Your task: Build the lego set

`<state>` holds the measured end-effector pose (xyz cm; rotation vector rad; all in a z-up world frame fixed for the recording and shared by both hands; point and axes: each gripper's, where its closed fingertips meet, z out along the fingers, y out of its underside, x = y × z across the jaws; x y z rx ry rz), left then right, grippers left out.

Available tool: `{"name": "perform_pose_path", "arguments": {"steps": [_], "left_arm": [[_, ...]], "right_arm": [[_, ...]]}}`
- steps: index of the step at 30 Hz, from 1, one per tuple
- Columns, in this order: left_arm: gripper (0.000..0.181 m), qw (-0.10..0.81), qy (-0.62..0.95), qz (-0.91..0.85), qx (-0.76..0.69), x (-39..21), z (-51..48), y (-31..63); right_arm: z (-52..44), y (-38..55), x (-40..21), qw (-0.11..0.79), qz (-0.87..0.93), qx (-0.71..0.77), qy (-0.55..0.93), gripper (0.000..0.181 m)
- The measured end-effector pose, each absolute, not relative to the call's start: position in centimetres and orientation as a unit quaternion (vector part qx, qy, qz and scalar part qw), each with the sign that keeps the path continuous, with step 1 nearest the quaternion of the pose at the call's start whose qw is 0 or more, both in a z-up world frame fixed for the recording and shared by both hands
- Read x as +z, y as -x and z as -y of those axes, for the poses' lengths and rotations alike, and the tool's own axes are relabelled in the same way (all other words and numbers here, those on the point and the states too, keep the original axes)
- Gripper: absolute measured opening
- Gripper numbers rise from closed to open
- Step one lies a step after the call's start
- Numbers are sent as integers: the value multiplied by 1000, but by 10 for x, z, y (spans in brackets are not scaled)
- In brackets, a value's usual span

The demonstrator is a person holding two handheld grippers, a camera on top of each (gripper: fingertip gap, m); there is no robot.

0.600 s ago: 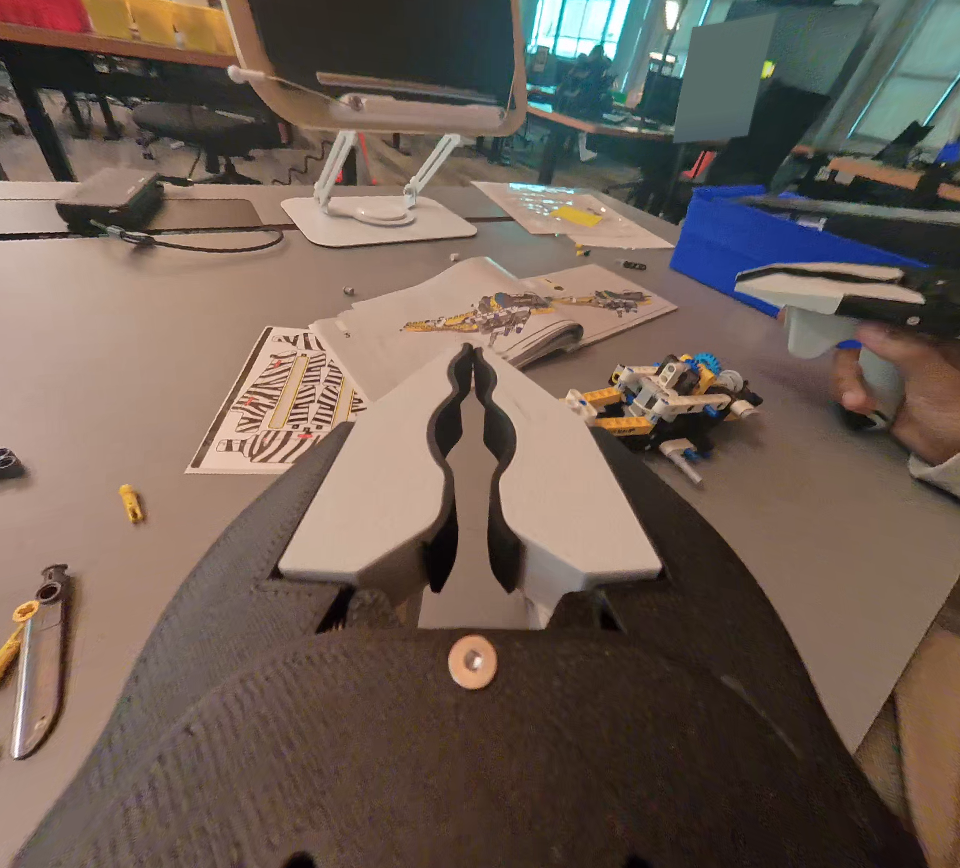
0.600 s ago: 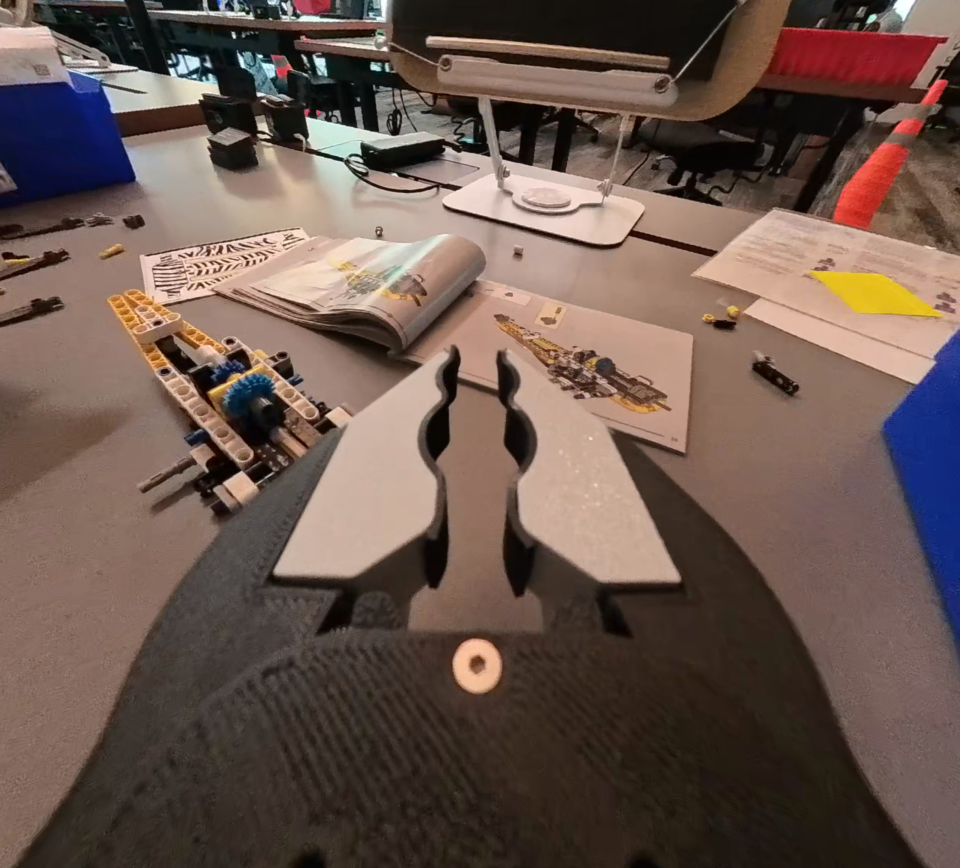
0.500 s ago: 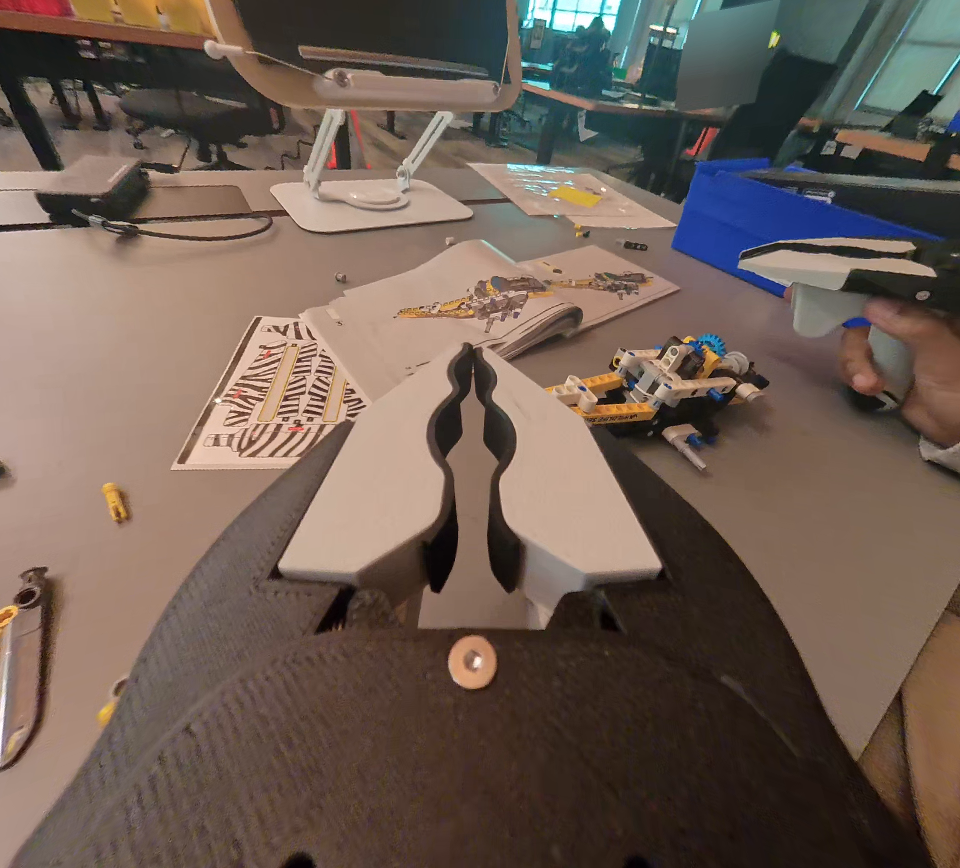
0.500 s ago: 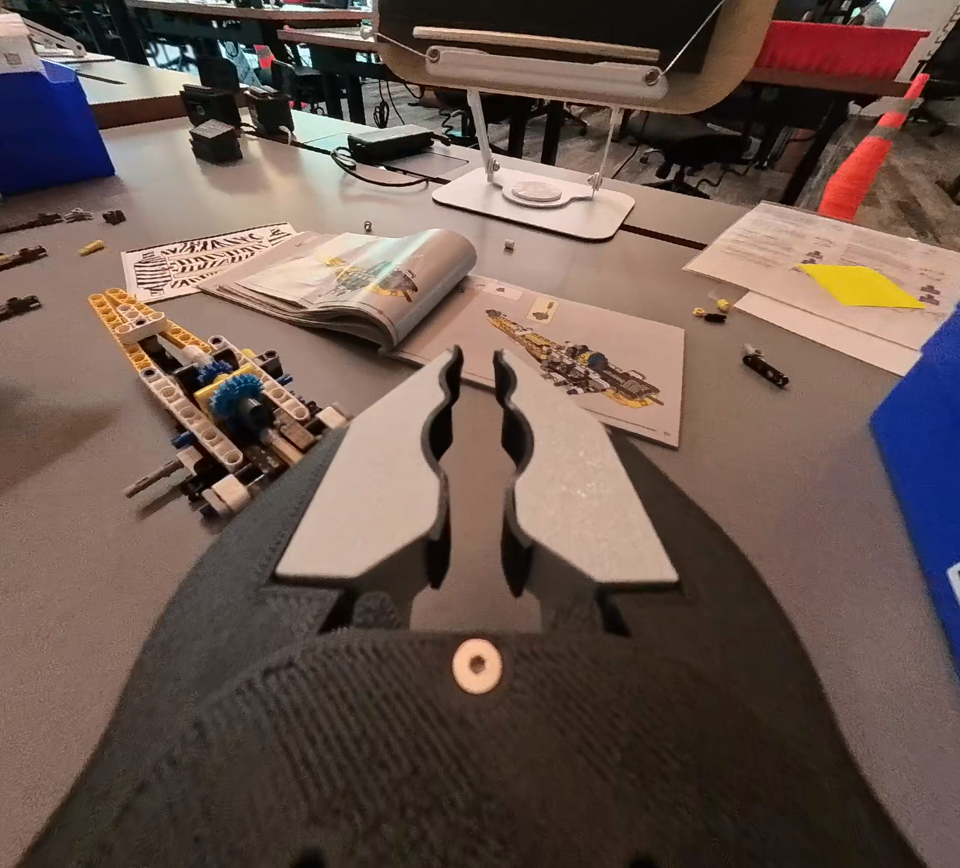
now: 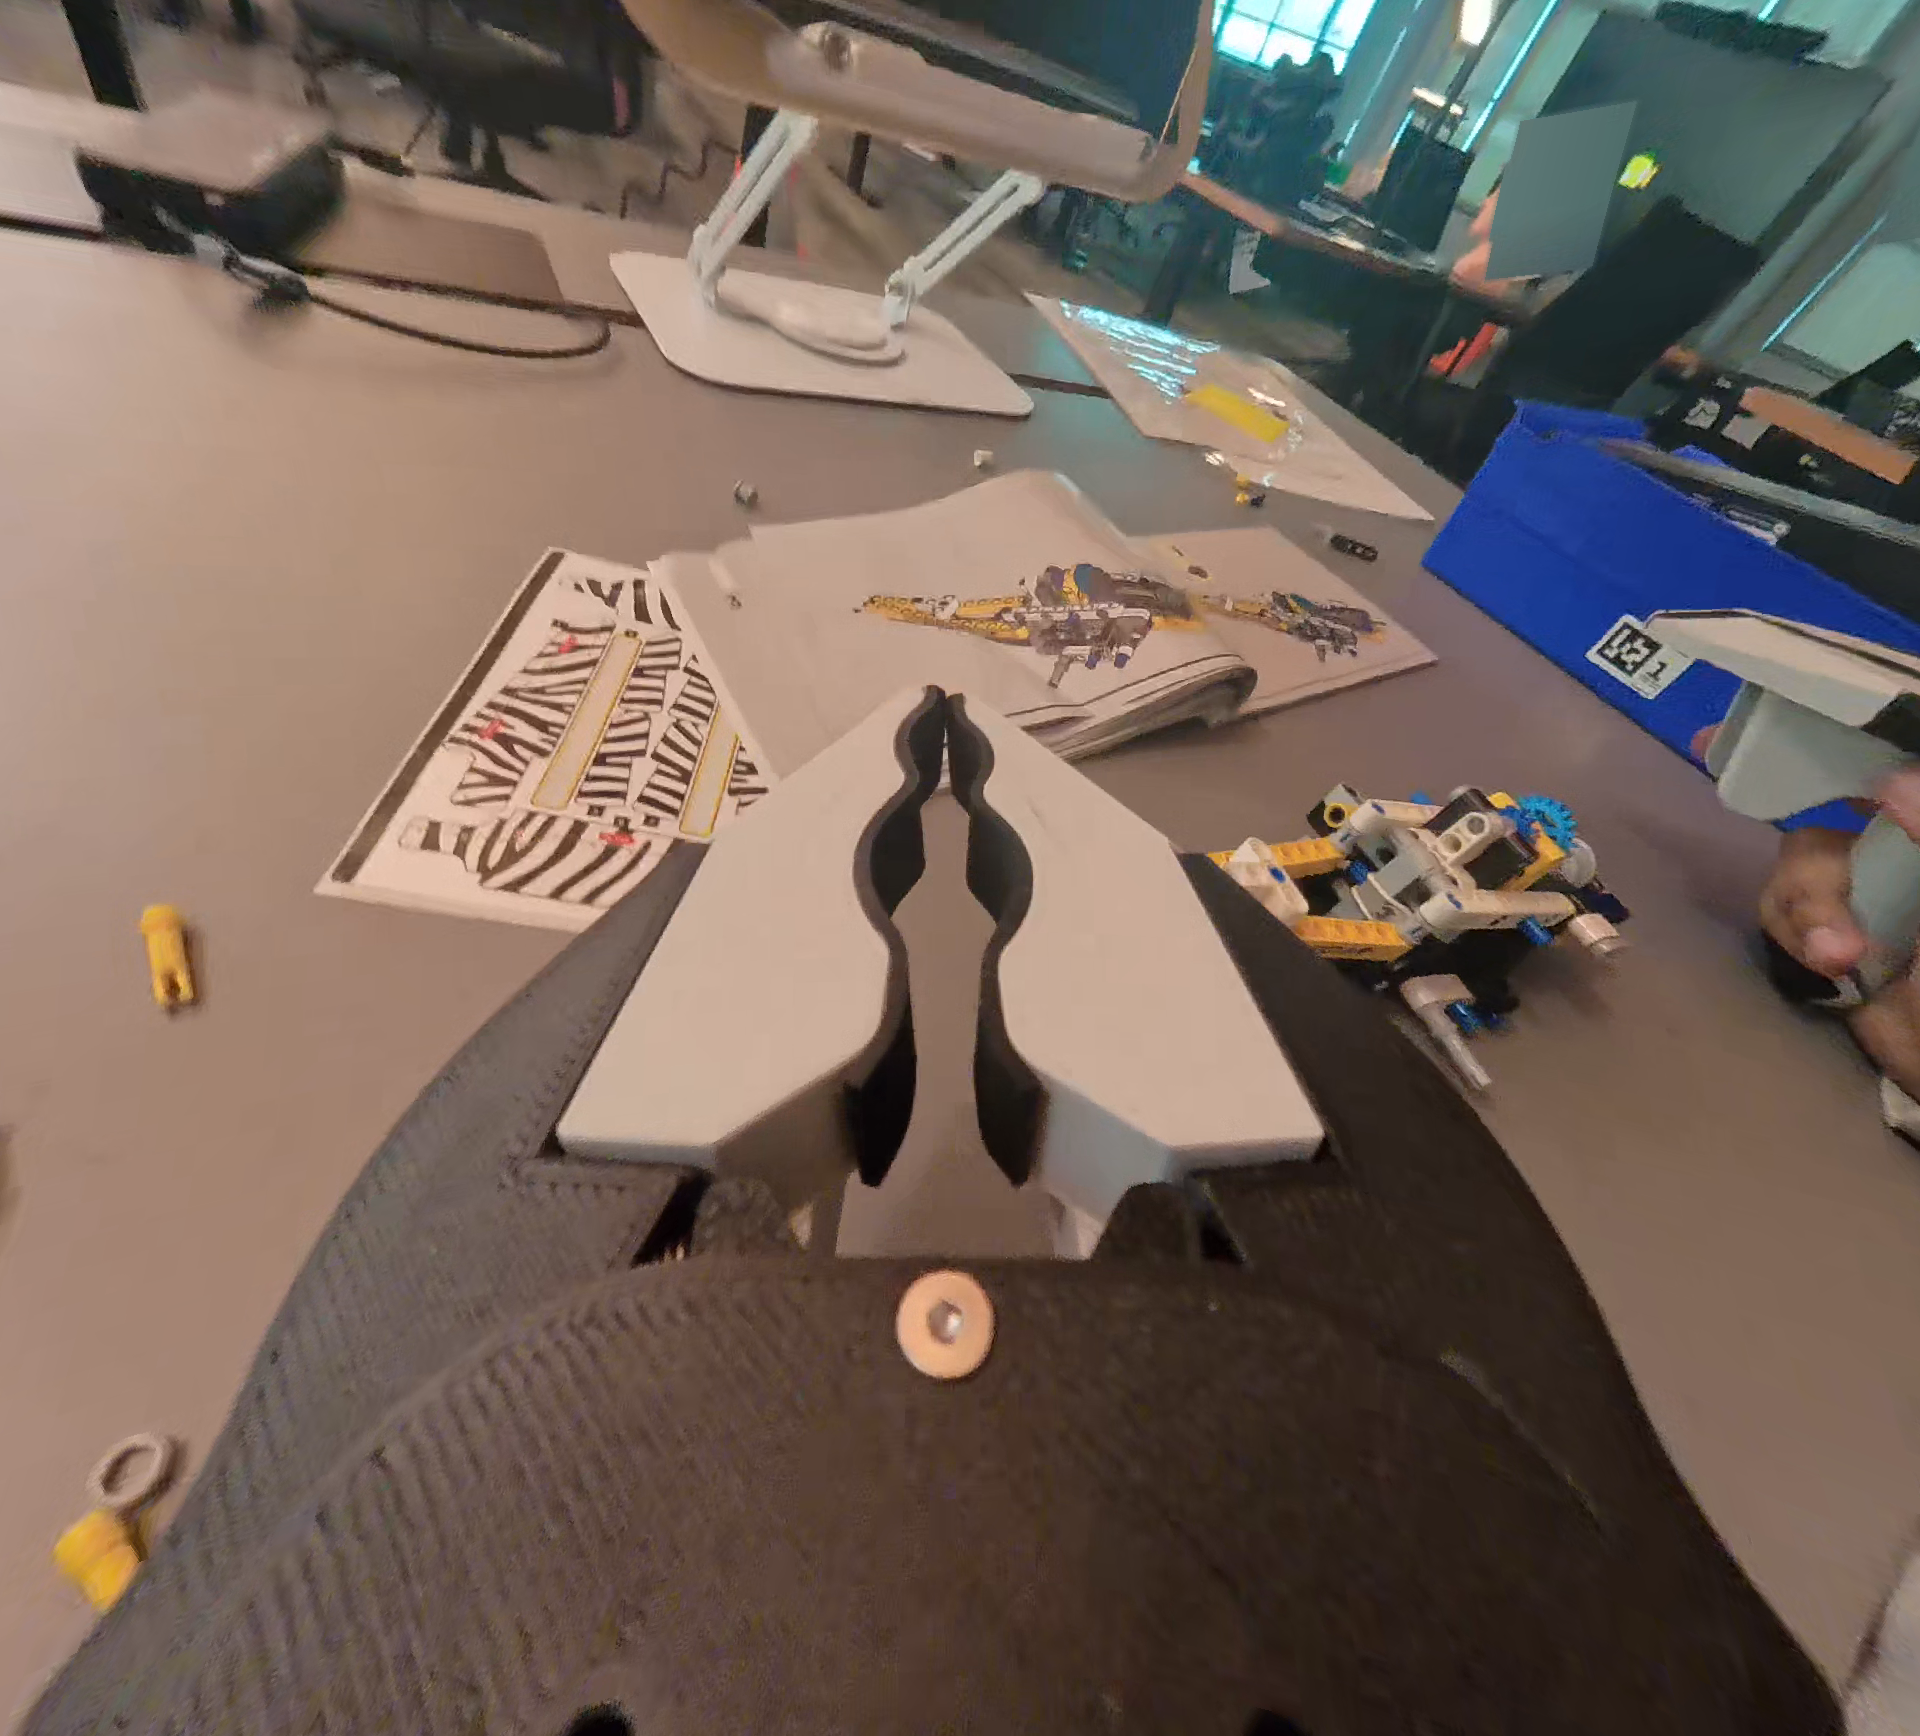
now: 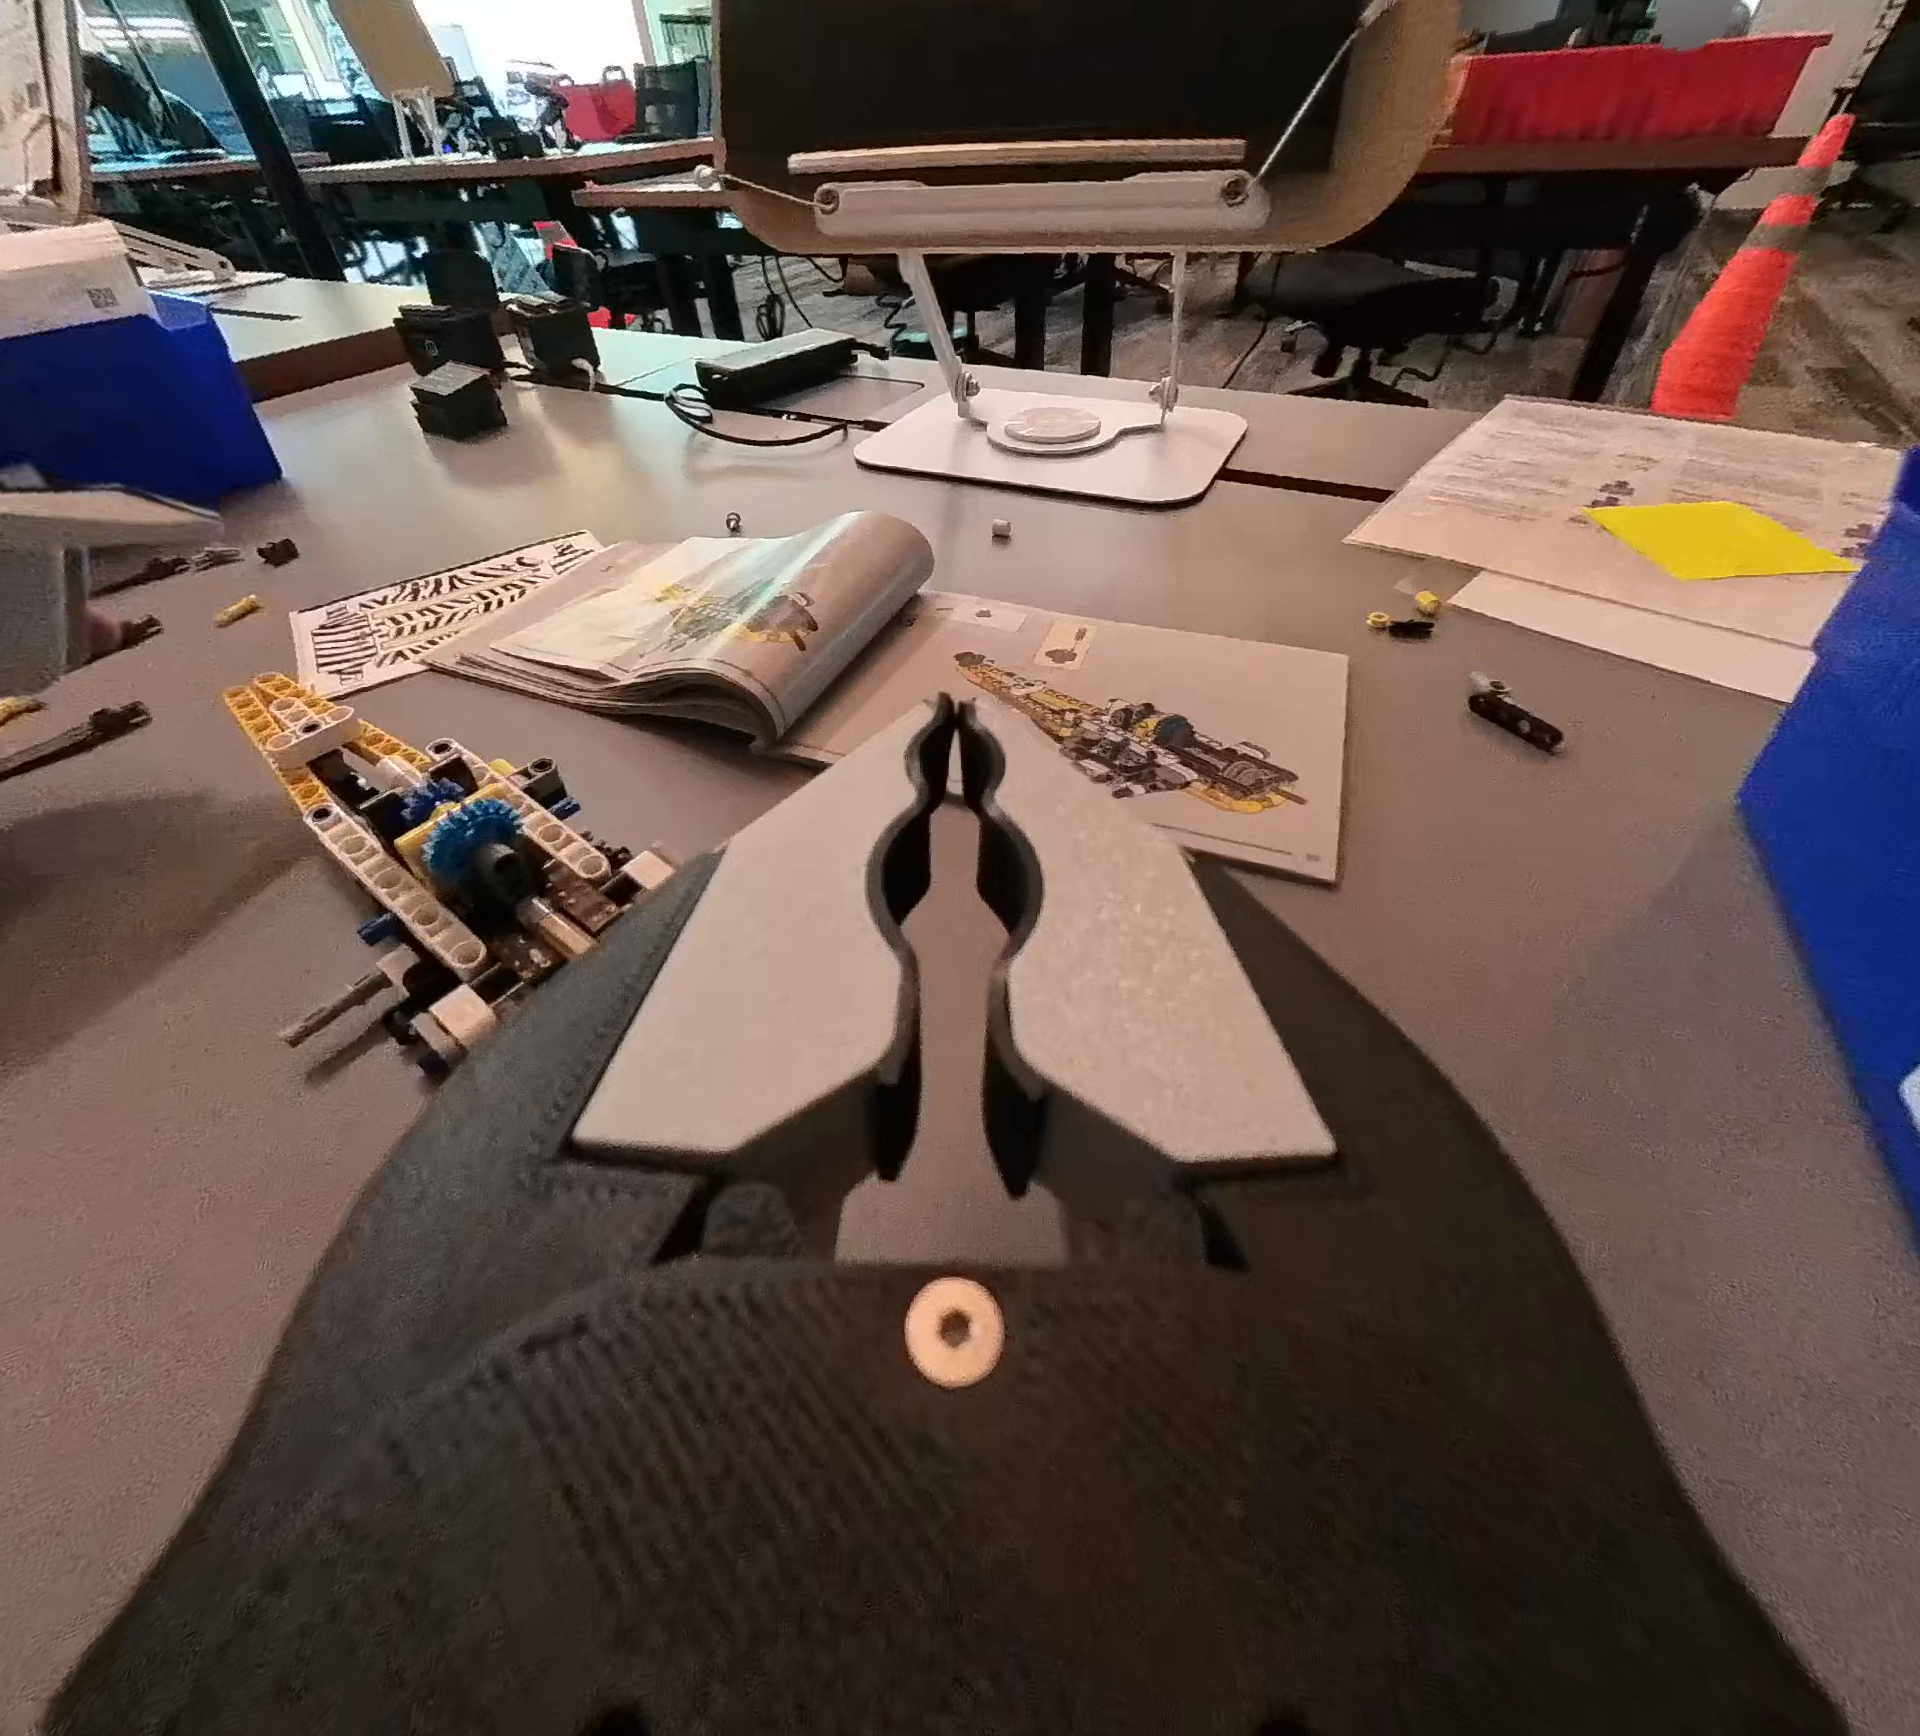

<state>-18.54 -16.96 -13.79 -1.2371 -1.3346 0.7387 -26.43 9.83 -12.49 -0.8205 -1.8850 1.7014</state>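
A half-built yellow, white and black lego model (image 5: 1423, 876) with a blue gear lies on the grey table, right of my left gripper (image 5: 943, 712). In the right wrist view the model (image 6: 436, 845) lies left of my right gripper (image 6: 954, 720). Both grippers are shut and empty, held above the table. The open instruction booklet (image 5: 1039, 616) lies just beyond both grippers and shows in the right wrist view too (image 6: 727, 637). The right gripper also shows at the right edge of the left wrist view (image 5: 1808, 699), held by a hand.
A zebra-striped sticker sheet (image 5: 582, 741) lies left of the booklet. Loose yellow pins (image 5: 166, 954) and a grey ring (image 5: 130, 1468) lie at left. A blue bin (image 5: 1662, 585) stands at right. A tablet stand (image 6: 1049, 439) is at the back, papers (image 6: 1642, 502) to its right. About 30 centimeters separates my left fingertips from my right.
My right gripper has closed from slightly open to shut. My left gripper has tilted and shifted, so the table and model sit differently in its view.
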Motion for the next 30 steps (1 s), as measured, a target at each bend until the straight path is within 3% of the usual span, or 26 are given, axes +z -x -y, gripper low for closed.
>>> {"name": "perform_pose_path", "arguments": {"steps": [3,7,11,17,21,30], "left_arm": [[0,560,505,564,336,-132,174,180],[0,554,515,537,374,-125,168,175],[0,547,560,451,429,-112,141,164],[0,514,612,310,515,-106,83,129],[0,586,584,339,447,-99,58,118],[0,605,592,341,409,-101,53,135]], "right_arm": [[-101,272,-129,228,688,610,321,1],[-99,269,-152,158,721,567,365,18],[-102,260,-136,133,687,608,373,31],[-112,251,-146,187,715,573,353,31],[-108,249,-150,197,728,560,343,31],[-93,270,-144,223,730,555,330,27]]}}
